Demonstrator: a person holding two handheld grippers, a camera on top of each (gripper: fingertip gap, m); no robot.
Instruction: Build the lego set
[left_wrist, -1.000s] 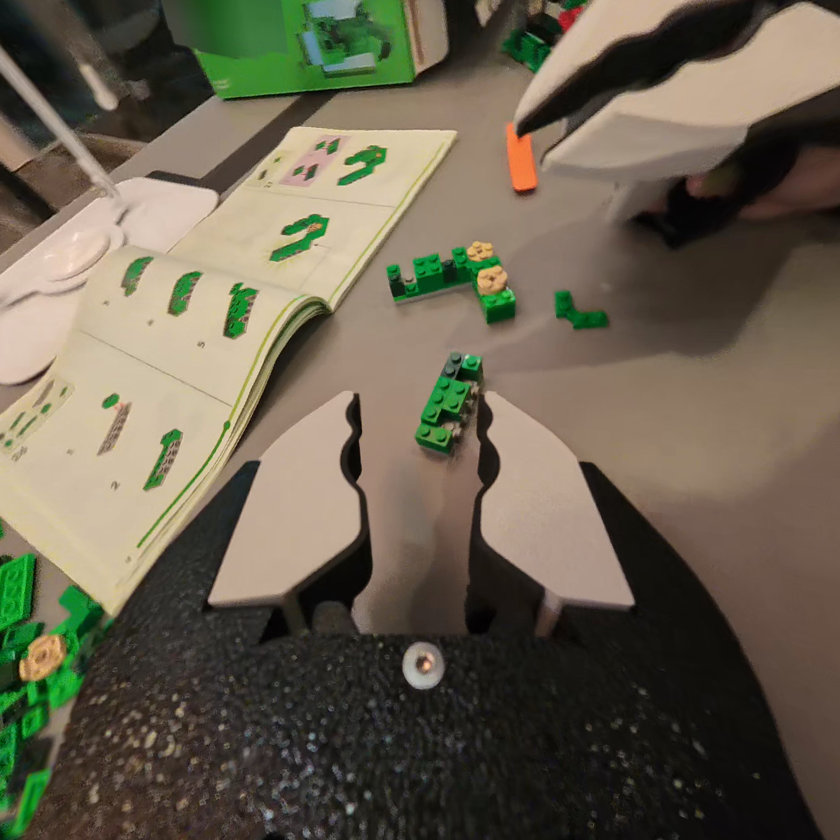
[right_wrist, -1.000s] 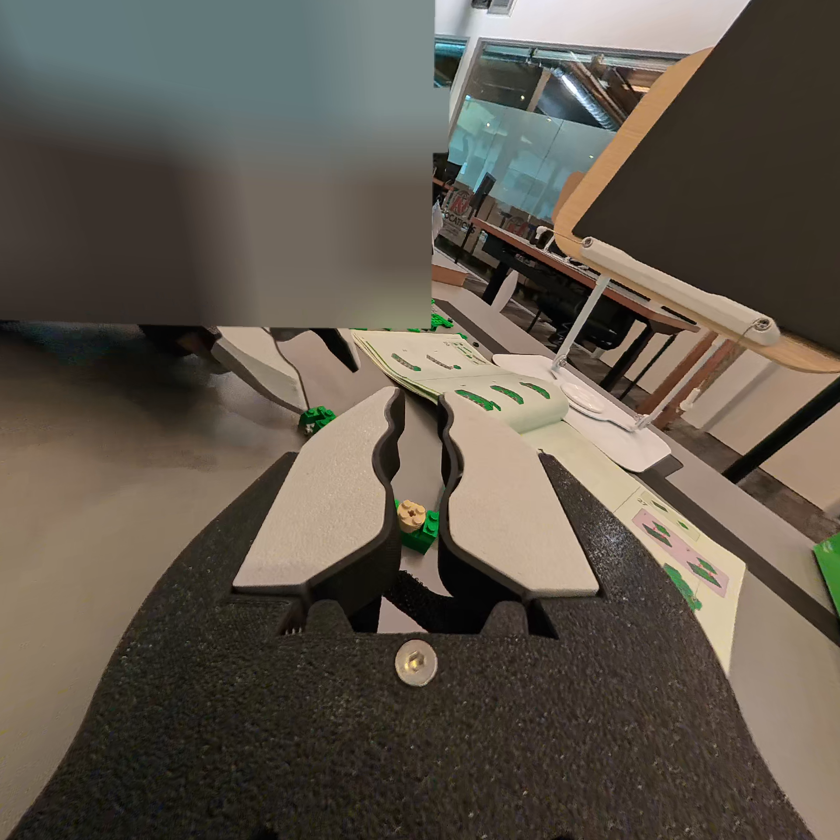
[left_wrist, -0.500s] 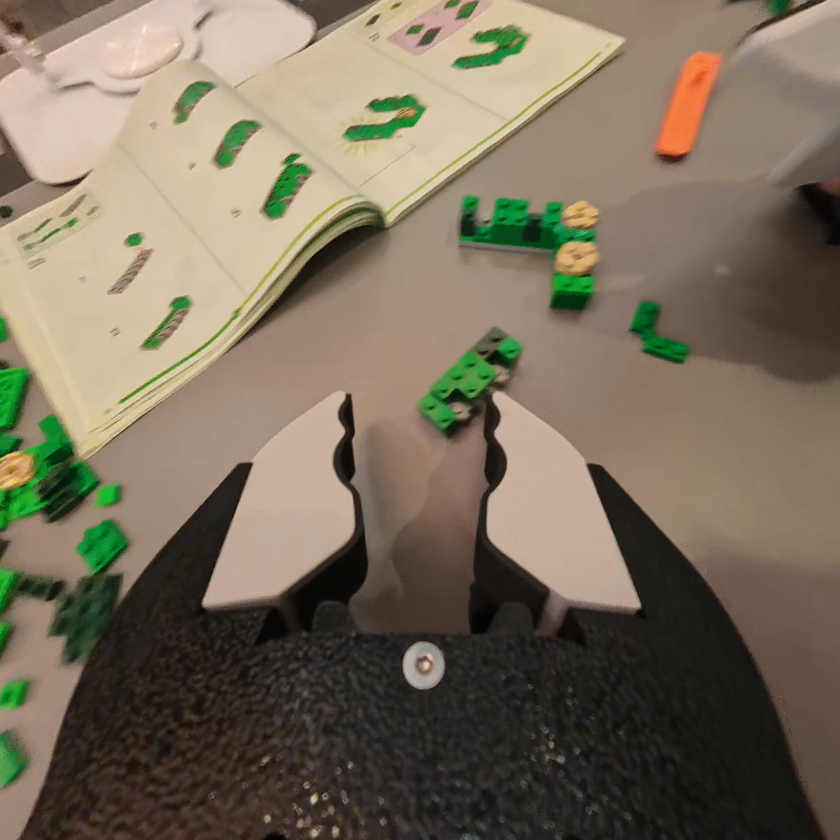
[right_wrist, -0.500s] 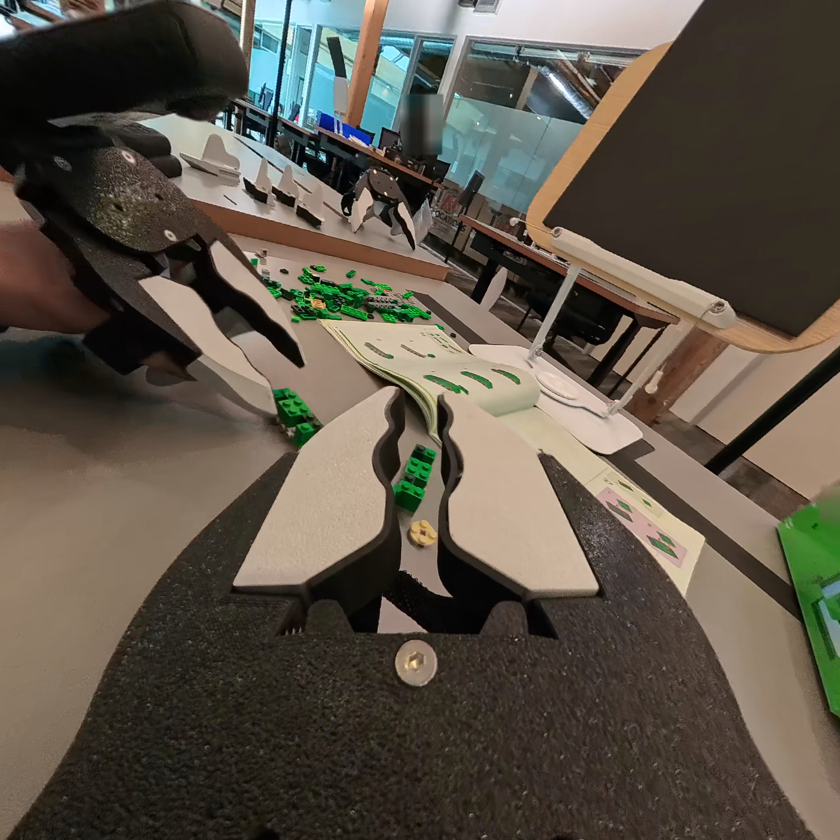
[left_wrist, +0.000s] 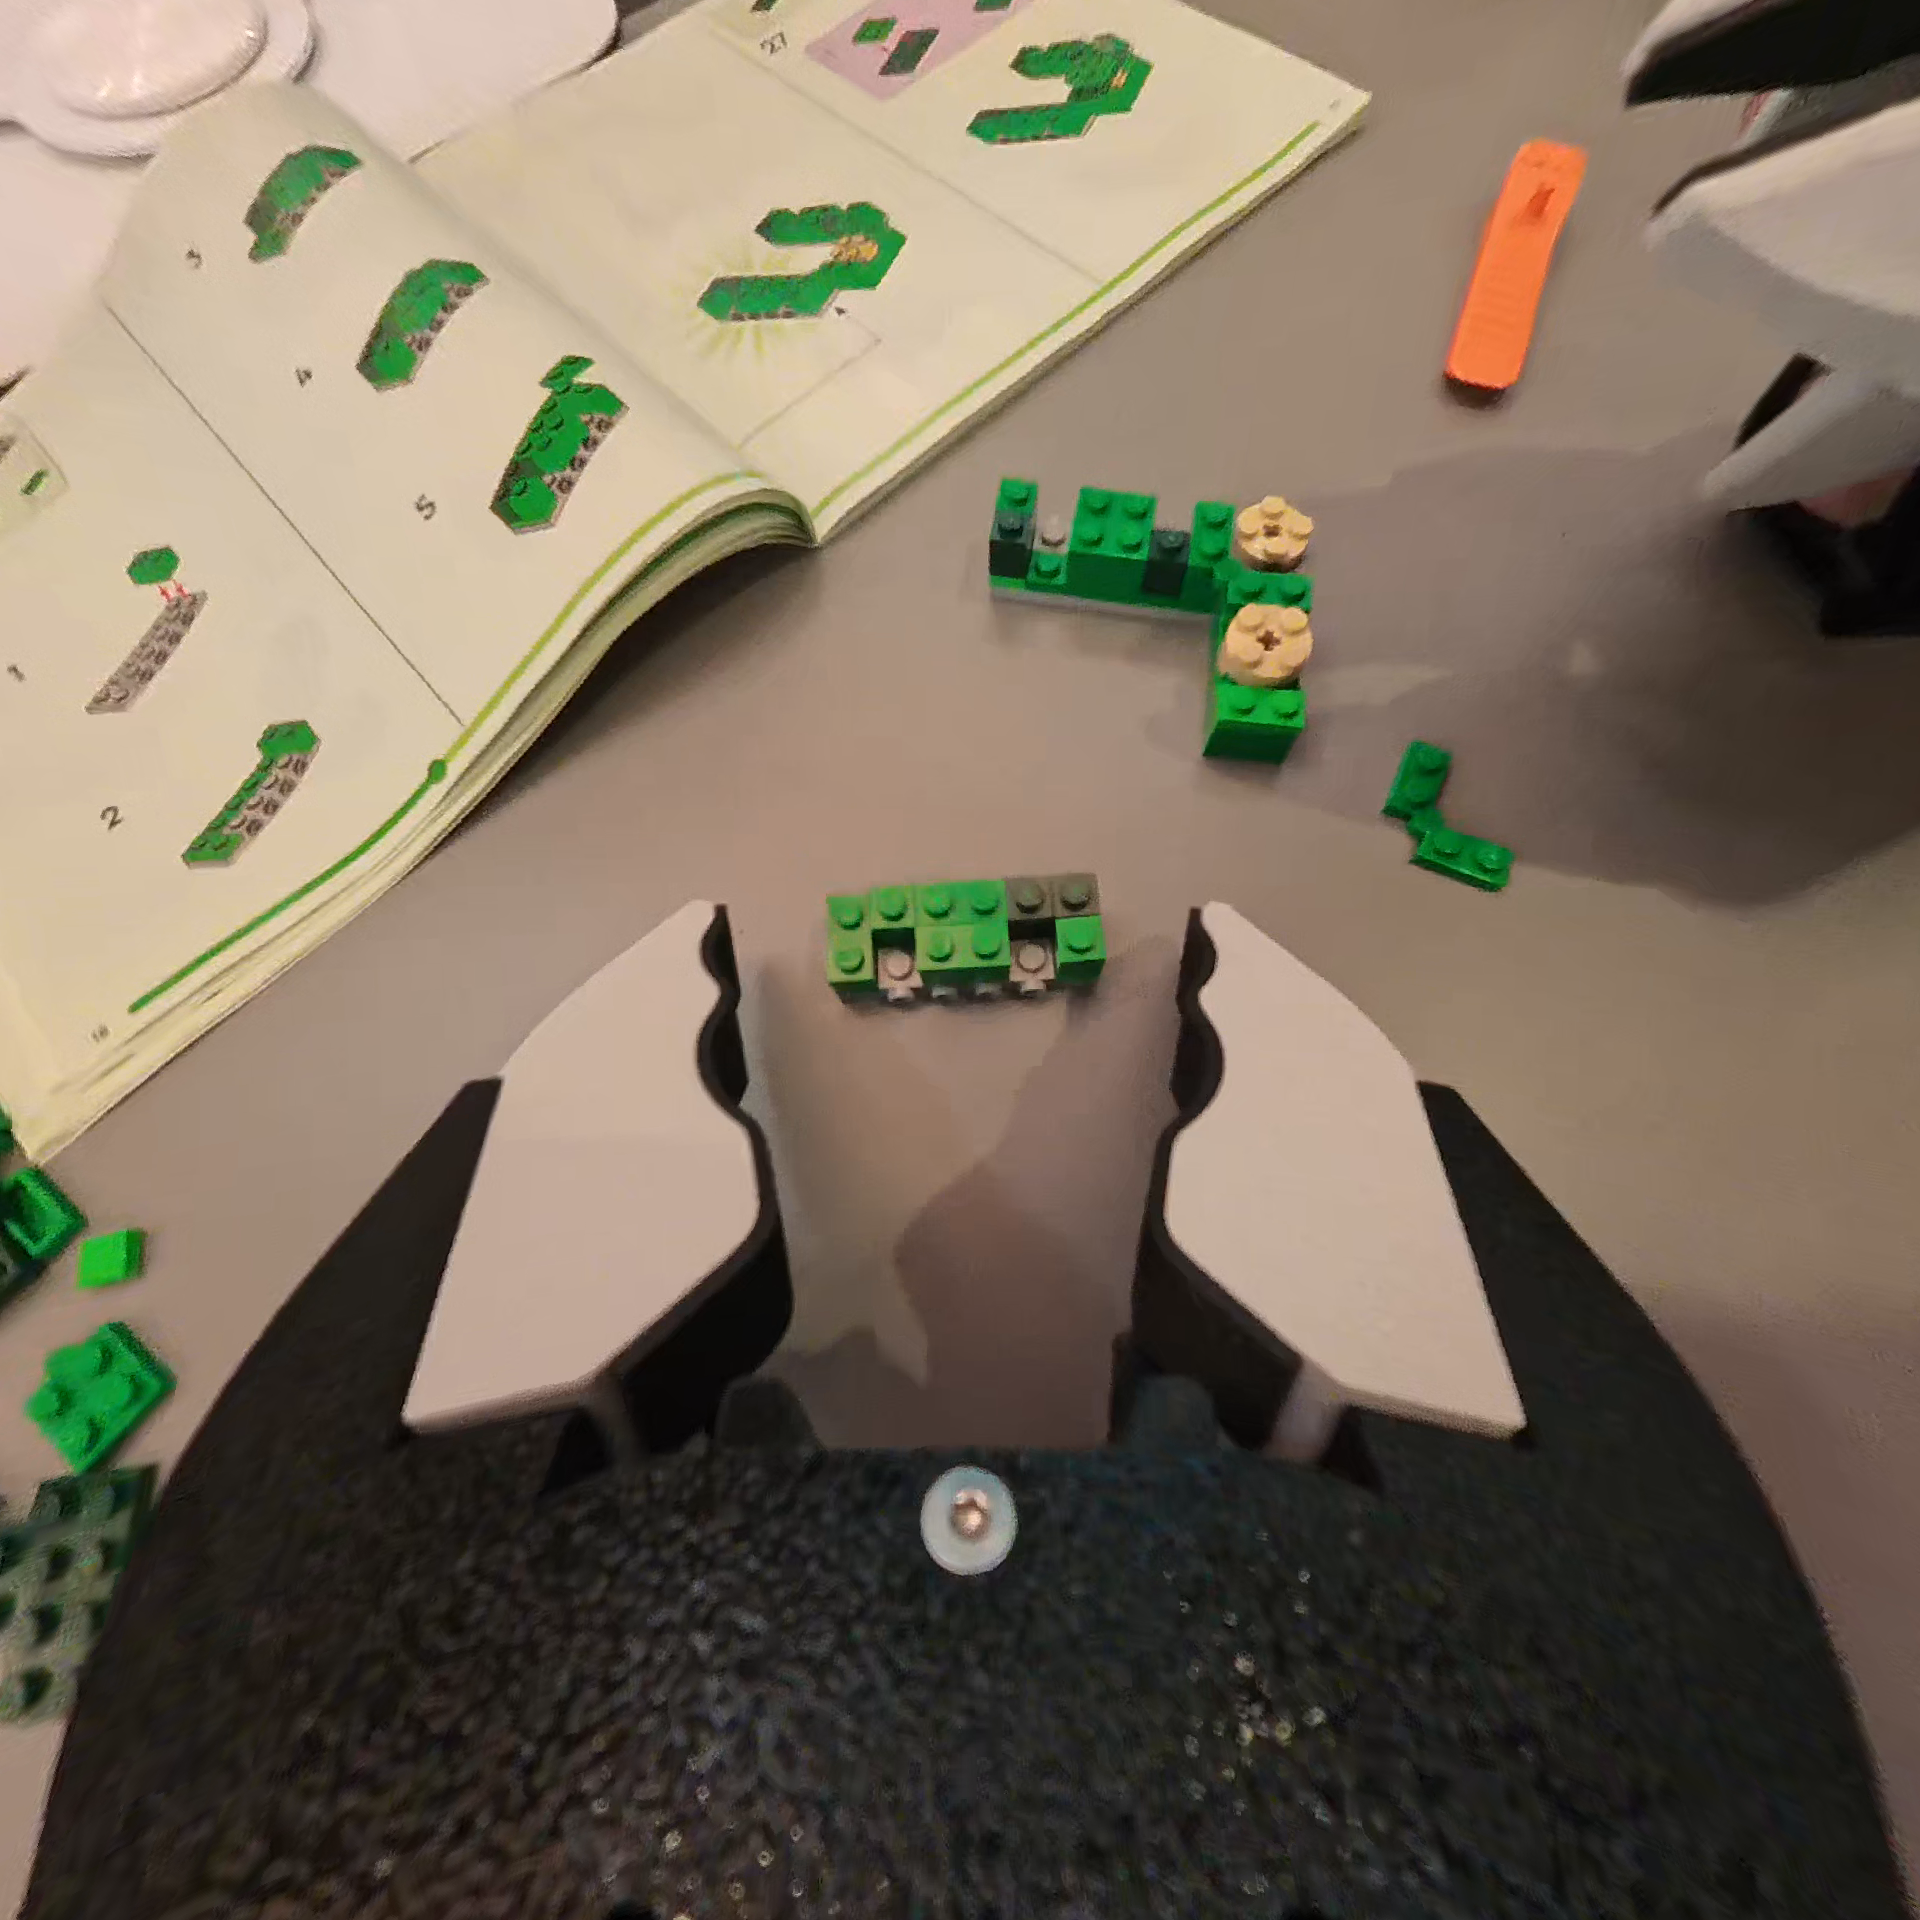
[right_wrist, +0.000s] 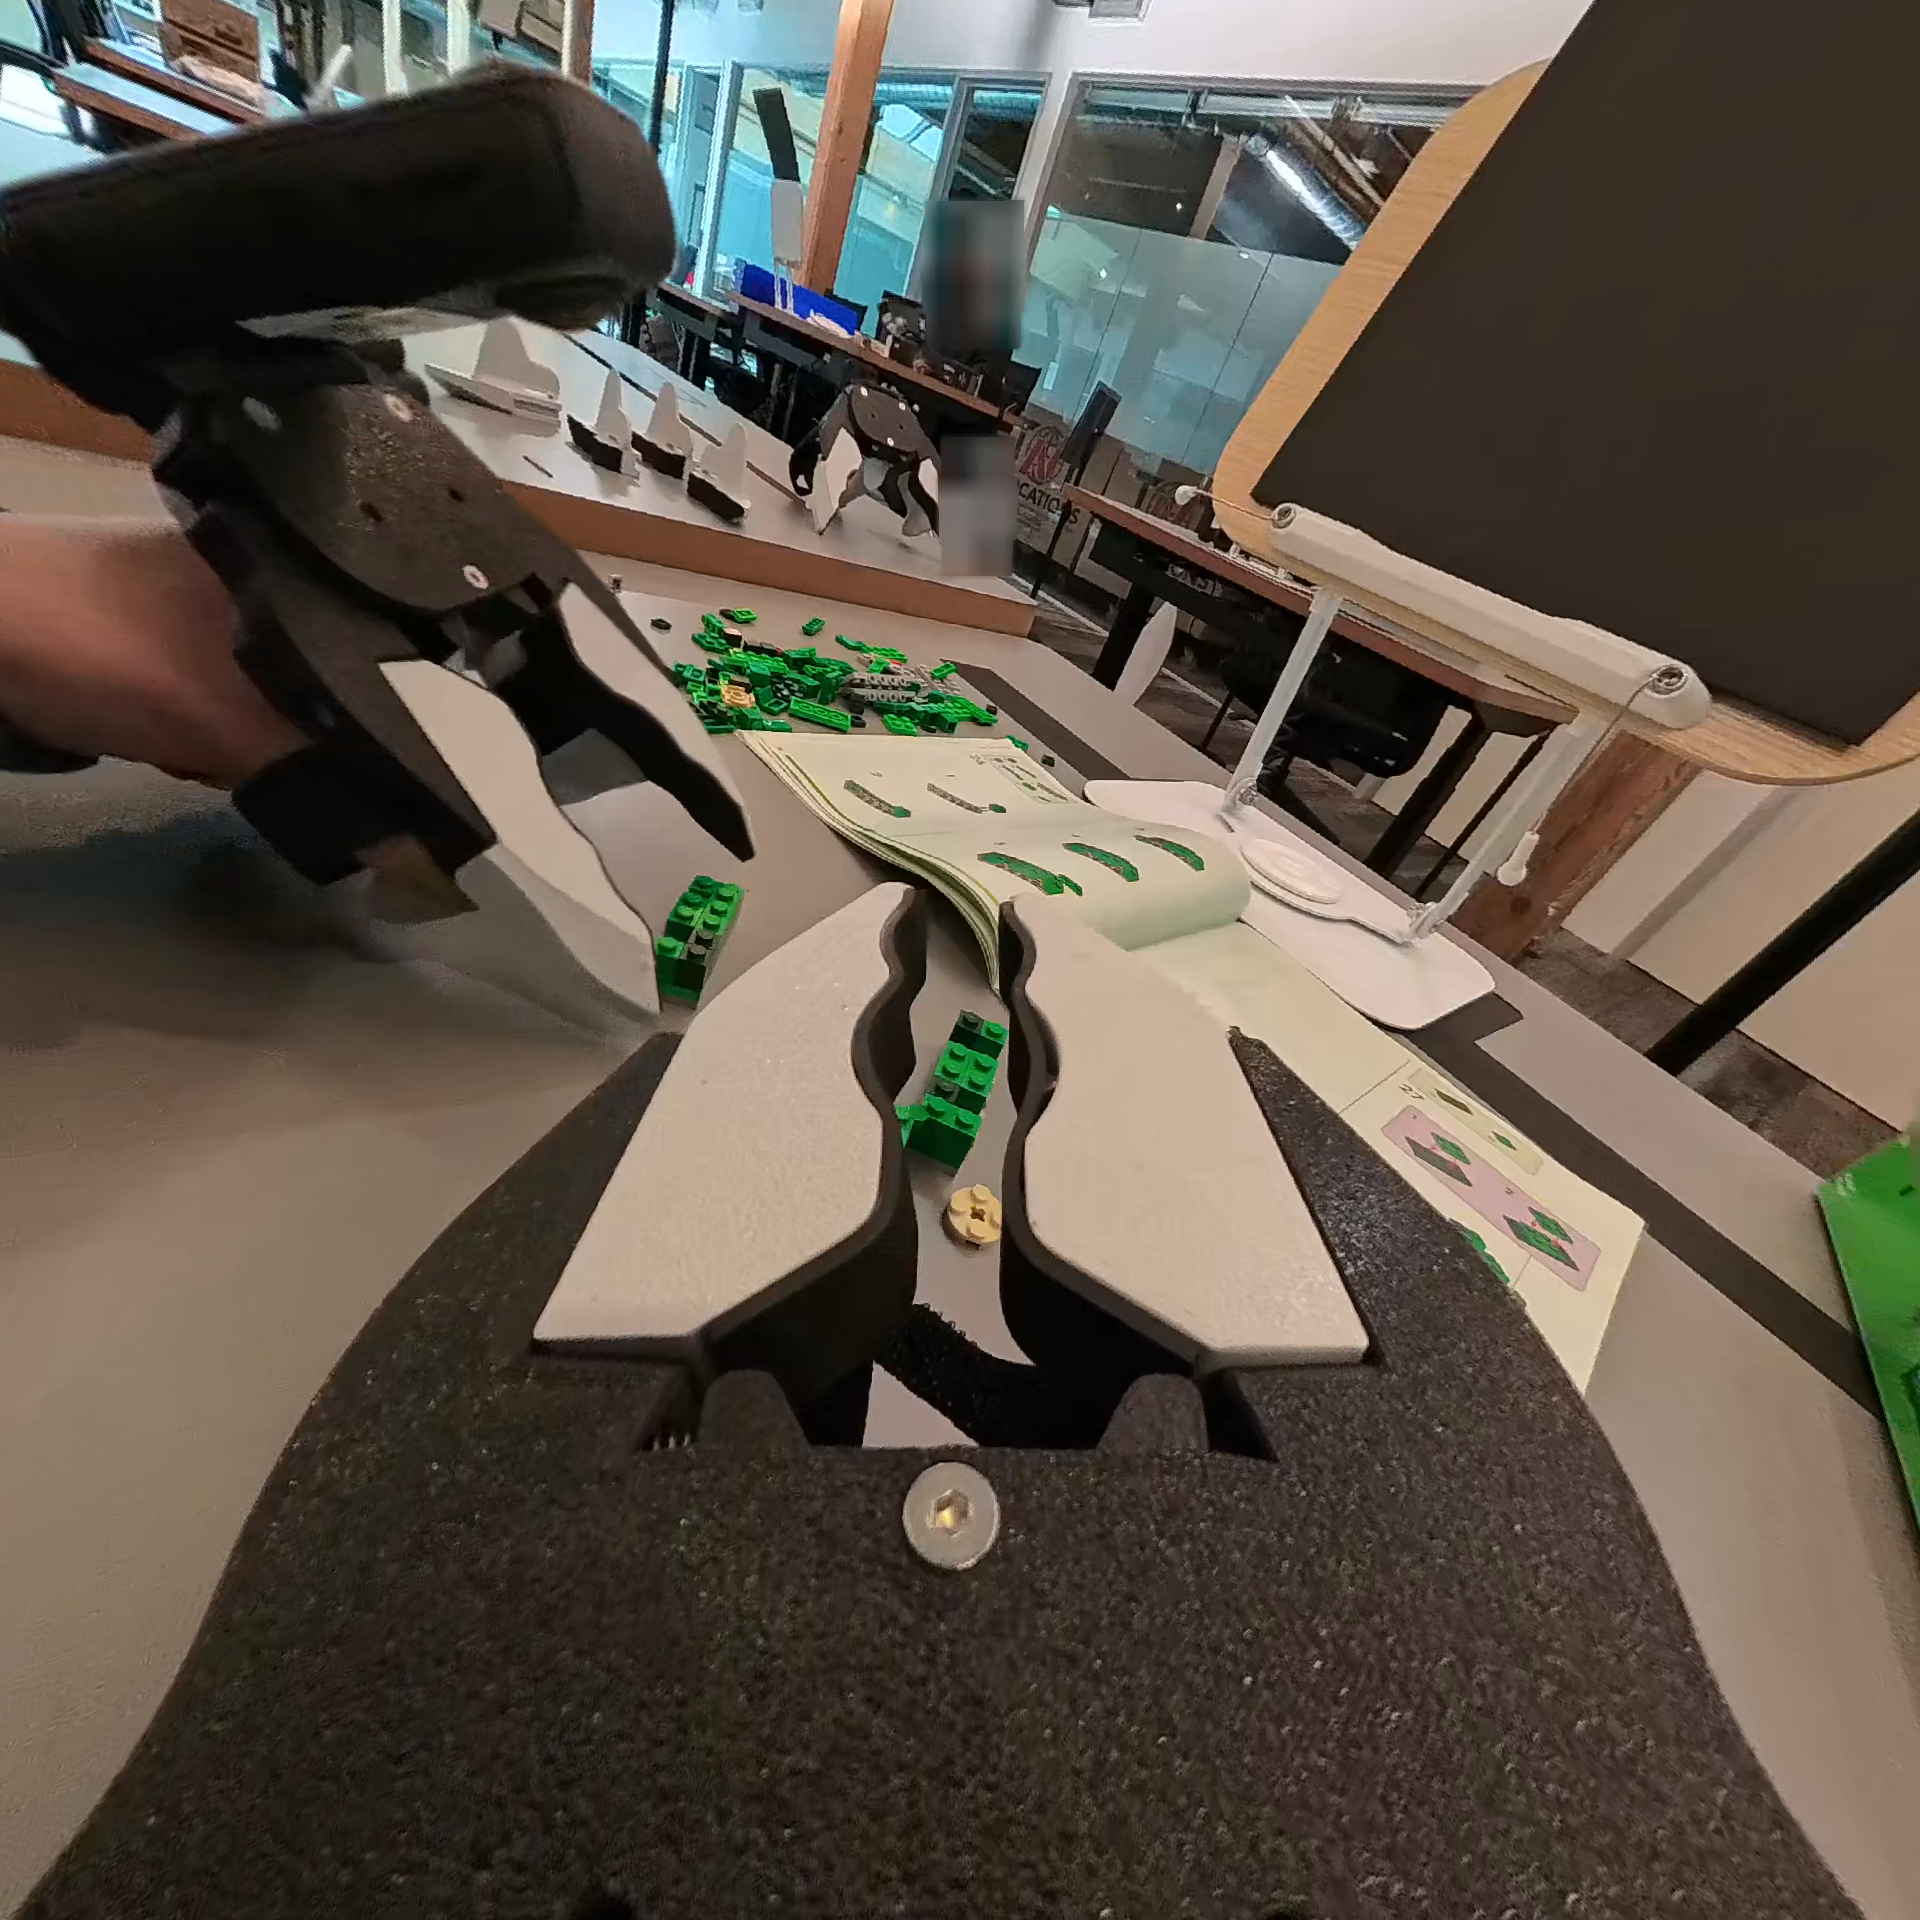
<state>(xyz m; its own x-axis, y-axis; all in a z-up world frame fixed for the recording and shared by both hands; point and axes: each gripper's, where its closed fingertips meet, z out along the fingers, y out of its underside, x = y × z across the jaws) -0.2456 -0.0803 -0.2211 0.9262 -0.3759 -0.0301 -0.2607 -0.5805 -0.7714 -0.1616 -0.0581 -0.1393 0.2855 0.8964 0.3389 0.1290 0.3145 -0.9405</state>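
Note:
A small green and grey brick assembly lies flat on the grey table, crosswise between the fingertips of my open left gripper, not touching them. An L-shaped green assembly with two tan round pieces lies just beyond it. A small green piece sits to its right. My right gripper is empty, its jaws a narrow gap apart, and it hovers over the L-shaped assembly. The right wrist view shows the left gripper tilted down over the small assembly.
An open instruction booklet lies at the left. An orange brick separator lies at the far right. Loose green bricks sit by my left side, with a larger pile farther off. A white lamp base and green box stand beyond. Between my left fingertips and the small green piece there is roughly 5 centimetres.
My left gripper has opened wider and turned, so the small assembly now lies crosswise between its tips. The right gripper has kept its narrow gap and shifted only a little.

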